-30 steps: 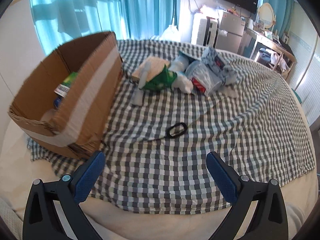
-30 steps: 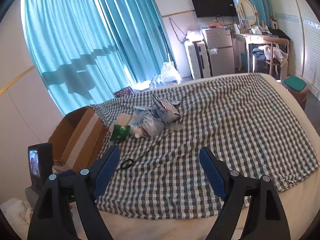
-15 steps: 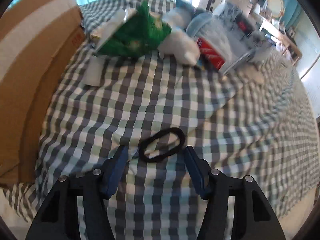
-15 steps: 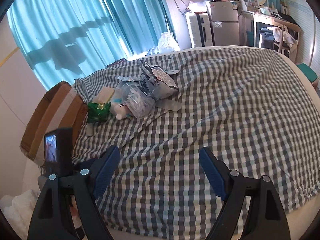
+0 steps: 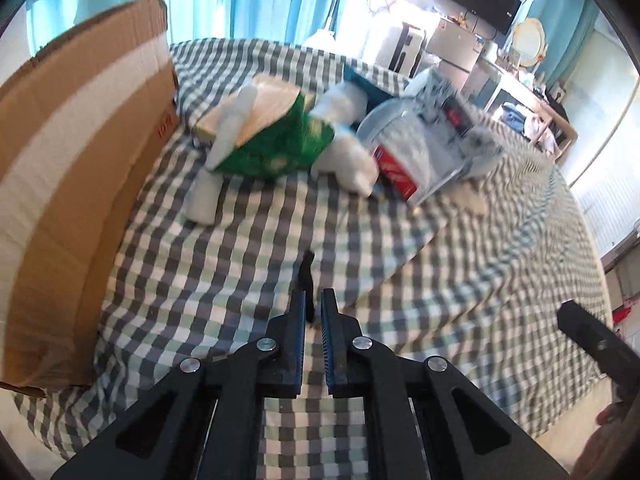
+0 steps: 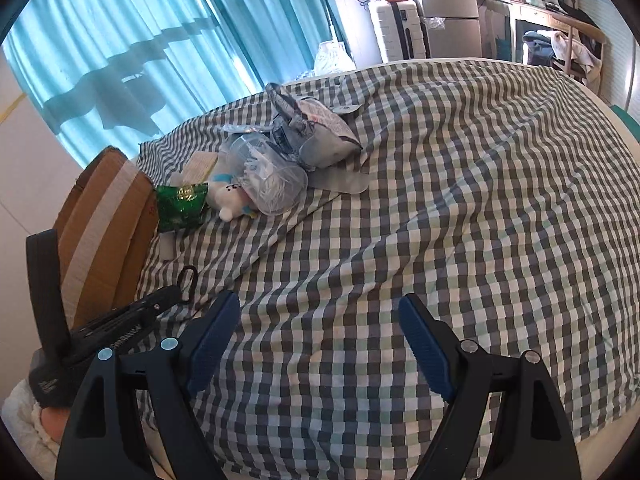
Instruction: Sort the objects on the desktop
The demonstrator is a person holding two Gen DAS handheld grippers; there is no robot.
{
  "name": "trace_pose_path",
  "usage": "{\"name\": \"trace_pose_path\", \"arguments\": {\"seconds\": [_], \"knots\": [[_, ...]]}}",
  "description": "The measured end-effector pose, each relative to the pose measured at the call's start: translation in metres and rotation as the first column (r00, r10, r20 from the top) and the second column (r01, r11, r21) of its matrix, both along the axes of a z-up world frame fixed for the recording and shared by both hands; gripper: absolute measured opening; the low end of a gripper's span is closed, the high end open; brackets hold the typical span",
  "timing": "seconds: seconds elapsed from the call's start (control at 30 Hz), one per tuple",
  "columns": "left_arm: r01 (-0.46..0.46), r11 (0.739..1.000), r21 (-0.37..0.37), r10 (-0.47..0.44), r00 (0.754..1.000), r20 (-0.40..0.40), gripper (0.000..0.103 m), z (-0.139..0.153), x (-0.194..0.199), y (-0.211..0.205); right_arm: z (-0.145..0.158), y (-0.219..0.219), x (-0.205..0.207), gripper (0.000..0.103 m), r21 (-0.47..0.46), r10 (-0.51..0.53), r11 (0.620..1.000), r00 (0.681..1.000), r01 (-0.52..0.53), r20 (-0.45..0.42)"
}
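My left tongs pinch the black ring above the checked cloth, my right tongs spread over it, teal curtains beyond.

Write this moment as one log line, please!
left gripper: shut on black ring | right gripper: open, empty | cardboard box: beside

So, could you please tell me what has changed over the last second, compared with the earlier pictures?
The left gripper came down from wide open to the black ring on the checked cloth and shut on it. The right gripper dropped closer to the cloth, jaws still wide and empty. The cardboard box and the pile of packets stayed where they were.
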State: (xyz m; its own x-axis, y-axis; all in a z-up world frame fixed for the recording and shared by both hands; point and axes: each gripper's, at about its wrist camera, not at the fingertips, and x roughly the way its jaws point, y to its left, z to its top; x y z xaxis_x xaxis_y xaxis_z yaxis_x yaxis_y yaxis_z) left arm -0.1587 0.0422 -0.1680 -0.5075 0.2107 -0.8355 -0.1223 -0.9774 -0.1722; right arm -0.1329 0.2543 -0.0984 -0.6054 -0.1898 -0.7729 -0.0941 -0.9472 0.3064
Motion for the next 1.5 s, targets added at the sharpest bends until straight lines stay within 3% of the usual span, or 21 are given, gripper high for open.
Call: {"name": "trace_pose_path", "arguments": {"seconds": [0.13, 0.23, 0.33, 0.47, 0.53, 0.57, 0.6, 0.63, 0.67, 0.77, 0.87, 1.07, 1.1, 1.17, 1.3, 1.4, 1.5], "knots": [[0.023, 0.999, -0.033, -0.024, 1.0, -0.008, 0.008, 0.002, -0.01, 0.006, 0.005, 0.002, -0.007, 0.082, 0.01, 0.005, 1.0, 1.0, -0.005, -0.006], [0.025, 1.0, -0.007, -0.025, 0.997, 0.073, 0.01, -0.021, -0.019, 0.0, 0.009, 0.006, -0.006, 0.082, 0.001, -0.012, 1.0, 1.0, 0.012, -0.015], [0.018, 1.0, -0.024, -0.015, 0.994, 0.107, 0.027, -0.034, -0.018, 0.001, 0.006, 0.006, -0.004, 0.082, -0.002, -0.013, 1.0, 1.0, 0.013, -0.008], [0.022, 1.0, -0.019, -0.02, 0.995, 0.098, 0.06, -0.041, -0.021, 0.008, -0.007, 0.004, -0.01, 0.082, 0.012, 0.002, 1.0, 1.0, -0.003, 0.023], [0.025, 0.999, -0.037, -0.022, 0.996, 0.088, 0.061, -0.044, -0.025, 0.011, -0.011, 0.005, -0.018, 0.082, 0.018, 0.014, 1.0, 1.0, -0.014, 0.022], [0.026, 0.999, -0.038, -0.022, 0.996, 0.091, 0.058, -0.048, -0.03, 0.011, -0.014, 0.005, -0.025, 0.082, 0.026, 0.025, 0.999, 1.0, -0.025, 0.016], [0.019, 0.999, -0.03, -0.017, 0.996, 0.088, 0.027, -0.051, -0.034, 0.01, -0.016, 0.006, -0.032, 0.082, 0.035, 0.033, 0.999, 0.999, -0.033, 0.015], [0.012, 1.0, -0.028, -0.01, 0.996, 0.083, 0.006, -0.053, -0.036, 0.009, -0.018, 0.007, -0.04, 0.082, 0.039, 0.04, 0.998, 0.999, -0.041, 0.017], [0.01, 1.0, -0.015, -0.009, 0.996, 0.087, 0.003, -0.054, -0.04, 0.007, -0.02, 0.01, -0.05, 0.082, 0.035, 0.045, 0.998, 0.999, -0.046, 0.017], [-0.013, 1.0, -0.006, 0.013, 1.0, 0.02, 0.003, -0.043, -0.041, 0.006, -0.024, 0.013, -0.077, 0.082, 0.054, 0.068, 0.996, 0.998, -0.068, 0.011], [-0.022, 0.998, 0.054, 0.022, 1.0, 0.0, 0.003, -0.031, -0.047, 0.007, -0.029, 0.007, -0.109, 0.082, 0.15, 0.133, 0.98, 0.991, -0.133, 0.009], [-0.04, 0.994, 0.1, 0.037, 0.999, 0.039, 0.003, -0.035, -0.07, 0.013, -0.058, -0.012, -0.157, 0.08, 0.319, 0.207, 0.919, 0.972, -0.231, 0.106], [-0.045, 0.994, 0.104, 0.039, 0.998, 0.057, 0.003, -0.038, -0.072, 0.013, -0.061, -0.015, -0.16, 0.069, 0.327, 0.215, 0.914, 0.97, -0.241, 0.114], [-0.052, 0.993, 0.103, 0.044, 0.996, 0.081, 0.003, -0.044, -0.073, 0.012, -0.064, -0.02, -0.161, 0.057, 0.328, 0.219, 0.913, 0.97, -0.243, 0.11], [-0.058, 0.994, 0.098, 0.048, 0.994, 0.1, 0.003, -0.045, -0.069, 0.004, -0.055, -0.022, -0.14, 0.016, 0.281, 0.202, 0.933, 0.974, -0.224, 0.106], [-0.052, 0.994, 0.096, 0.043, 0.995, 0.095, 0.003, -0.038, -0.061, -0.001, -0.052, -0.023, -0.11, 0.01, 0.199, 0.202, 0.954, 0.972, -0.223, 0.12], [-0.04, 0.995, 0.09, 0.032, 0.996, 0.081, 0.003, -0.031, -0.049, -0.002, -0.057, -0.025, -0.078, 0.01, 0.124, 0.201, 0.968, 0.968, -0.22, 0.15]]}}
